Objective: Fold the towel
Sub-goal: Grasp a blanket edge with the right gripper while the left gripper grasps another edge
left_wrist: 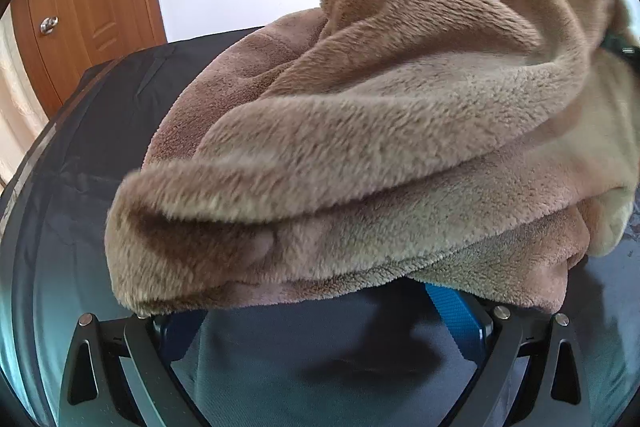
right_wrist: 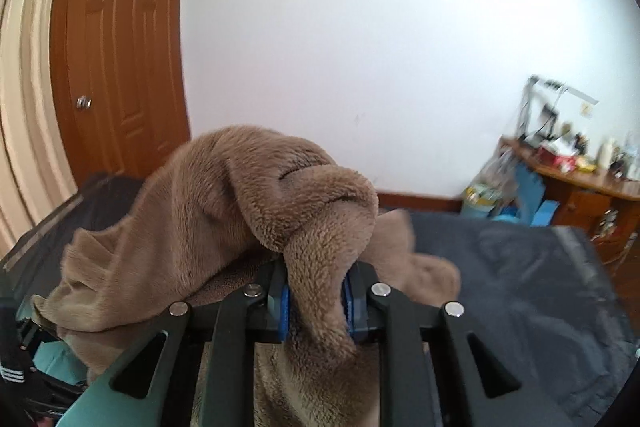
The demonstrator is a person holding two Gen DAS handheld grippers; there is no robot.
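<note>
A fluffy brown towel (left_wrist: pixel 360 155) lies bunched in thick folds on a dark cloth-covered table (left_wrist: pixel 80 147). My left gripper (left_wrist: pixel 316 311) is open, its jaws spread wide under the towel's near edge. The edge hides the tips and leaves only part of a blue pad (left_wrist: pixel 456 311) showing. In the right wrist view my right gripper (right_wrist: pixel 316 303) is shut on a thick fold of the towel (right_wrist: pixel 224 195), pinched between its blue pads (right_wrist: pixel 285 303). That fold stands lifted above the rest of the cloth, which trails down to the left and below the fingers.
A wooden door (right_wrist: pixel 116 47) and a white wall stand behind the table. A cluttered wooden desk (right_wrist: pixel 580 183) is at the far right. Bare dark table cover (right_wrist: pixel 520 287) stretches right of the towel. A striped sleeve (right_wrist: pixel 8 373) shows at the lower left.
</note>
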